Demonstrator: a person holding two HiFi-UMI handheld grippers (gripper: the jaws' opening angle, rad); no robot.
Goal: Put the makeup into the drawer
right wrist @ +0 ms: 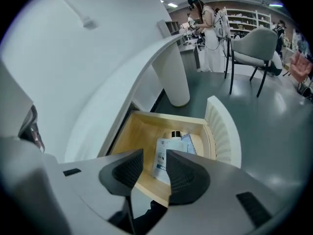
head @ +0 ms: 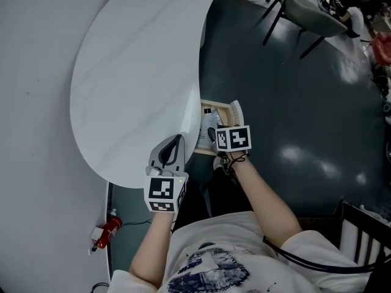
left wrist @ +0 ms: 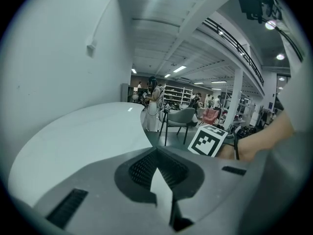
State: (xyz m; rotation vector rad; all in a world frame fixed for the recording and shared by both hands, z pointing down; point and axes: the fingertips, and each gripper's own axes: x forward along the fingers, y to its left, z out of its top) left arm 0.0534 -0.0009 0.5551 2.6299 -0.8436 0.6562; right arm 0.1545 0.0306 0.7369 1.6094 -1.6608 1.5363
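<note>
A white oval tabletop (head: pixel 134 72) sits beside a pale wall (head: pixel 30 102), carried on a round white pedestal (right wrist: pixel 173 77); the floor (head: pixel 293 90) is dark grey and glossy; a grey chair (head: pixel 308 11) on thin black legs stands well beyond the table; a red-handled object (head: pixel 109 229) lies at the wall's foot; a person (right wrist: pixel 208 33) stands before distant shelving (right wrist: pixel 244 16).

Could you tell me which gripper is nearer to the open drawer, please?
Right. The right gripper hovers directly above the drawer; the left gripper sits over the table edge.
</note>
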